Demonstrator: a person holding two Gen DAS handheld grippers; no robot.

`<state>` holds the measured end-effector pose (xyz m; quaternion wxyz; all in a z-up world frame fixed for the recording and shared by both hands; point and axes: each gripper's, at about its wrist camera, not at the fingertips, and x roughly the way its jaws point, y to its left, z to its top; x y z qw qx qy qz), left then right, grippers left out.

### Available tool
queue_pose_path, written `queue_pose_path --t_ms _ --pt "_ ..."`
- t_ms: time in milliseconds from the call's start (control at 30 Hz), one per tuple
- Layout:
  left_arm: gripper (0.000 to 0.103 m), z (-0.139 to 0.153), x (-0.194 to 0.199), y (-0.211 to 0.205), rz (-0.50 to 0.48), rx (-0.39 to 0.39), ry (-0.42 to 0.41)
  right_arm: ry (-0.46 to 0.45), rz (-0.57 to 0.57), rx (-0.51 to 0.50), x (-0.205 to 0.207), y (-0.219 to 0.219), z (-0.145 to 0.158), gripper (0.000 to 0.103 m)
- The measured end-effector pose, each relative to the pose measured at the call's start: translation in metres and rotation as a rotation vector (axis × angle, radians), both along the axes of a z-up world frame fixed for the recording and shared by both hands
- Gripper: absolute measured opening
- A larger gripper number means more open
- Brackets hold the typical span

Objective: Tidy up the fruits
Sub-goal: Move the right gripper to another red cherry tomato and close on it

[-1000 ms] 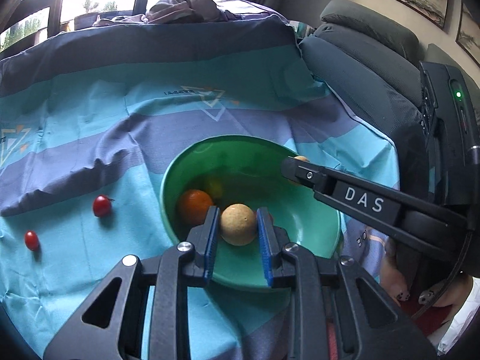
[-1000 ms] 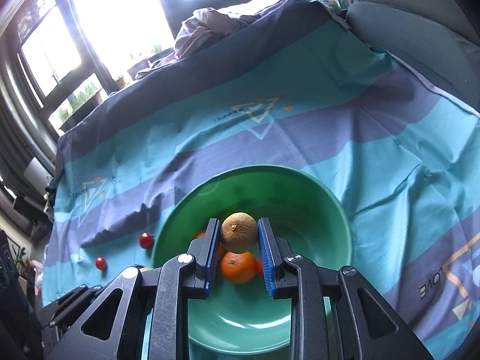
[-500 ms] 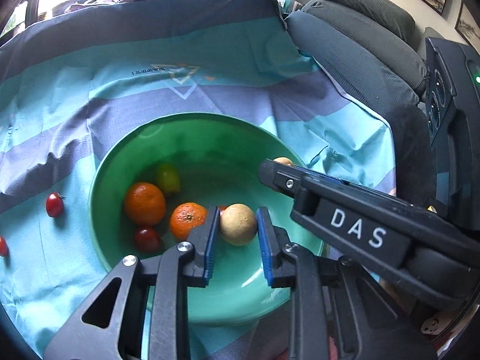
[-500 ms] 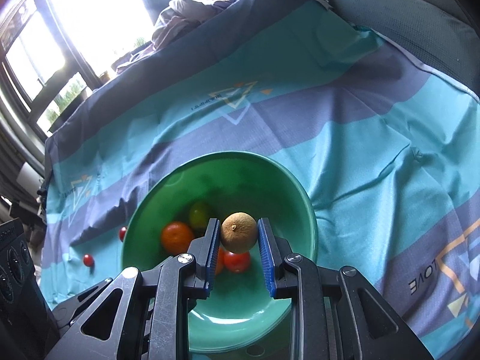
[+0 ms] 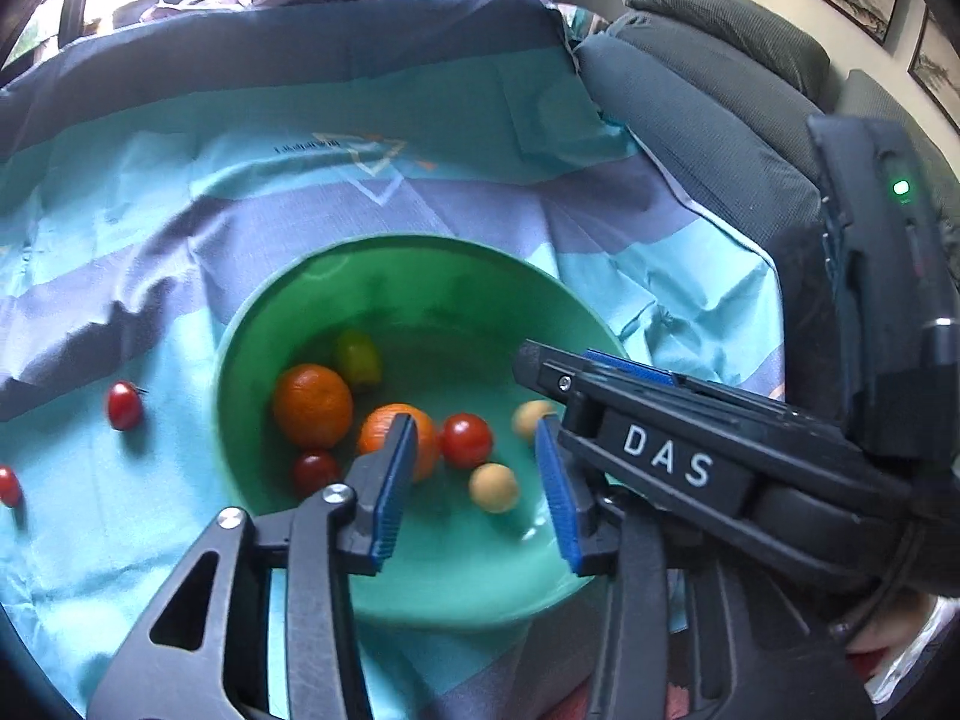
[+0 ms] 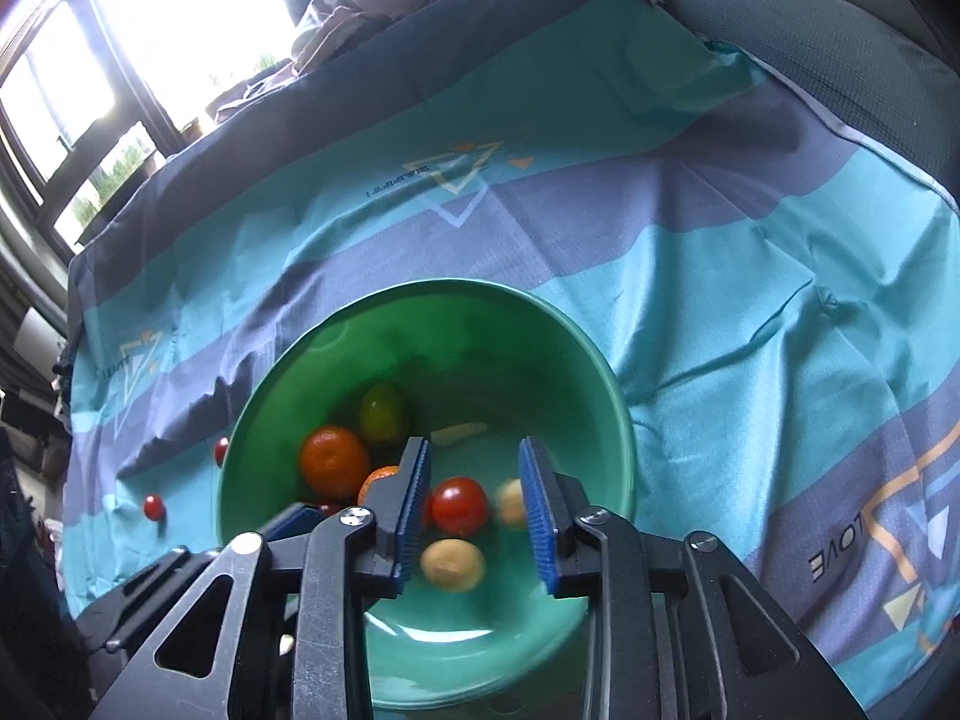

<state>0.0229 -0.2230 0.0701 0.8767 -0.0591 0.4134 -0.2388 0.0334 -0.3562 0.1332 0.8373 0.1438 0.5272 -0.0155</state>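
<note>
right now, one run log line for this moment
left hand-held gripper: just opened, empty | right hand-held gripper: just opened, empty | two tan fruits in green bowl

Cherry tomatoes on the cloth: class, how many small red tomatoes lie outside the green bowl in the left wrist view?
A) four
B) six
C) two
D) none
C: two cherry tomatoes, one nearer the green bowl and one at the picture's left edge, lie on the striped cloth to the left of the bowl; the other fruit lies inside the bowl.
</note>
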Motion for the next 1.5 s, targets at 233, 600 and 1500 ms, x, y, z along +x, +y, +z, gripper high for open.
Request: queue_pose_path --t_ms 233,600,1500 --pt "0.053 0.019 -0.013 0.078 0.146 0.008 -0.024 -0.050 0.034 -0.041 0.000 0.025 0.012 0.040" --pt "0.059 0.003 -0.015 0.234 0.502 0.092 0.014 -0.076 0.163 -0.044 0.005 0.089 0.013 0.044" --pt "0.044 -0.058 0.029 0.282 0.569 0.003 0.209 0.146 0.363 -0.085 0.079 0.229 -0.058 0.044"
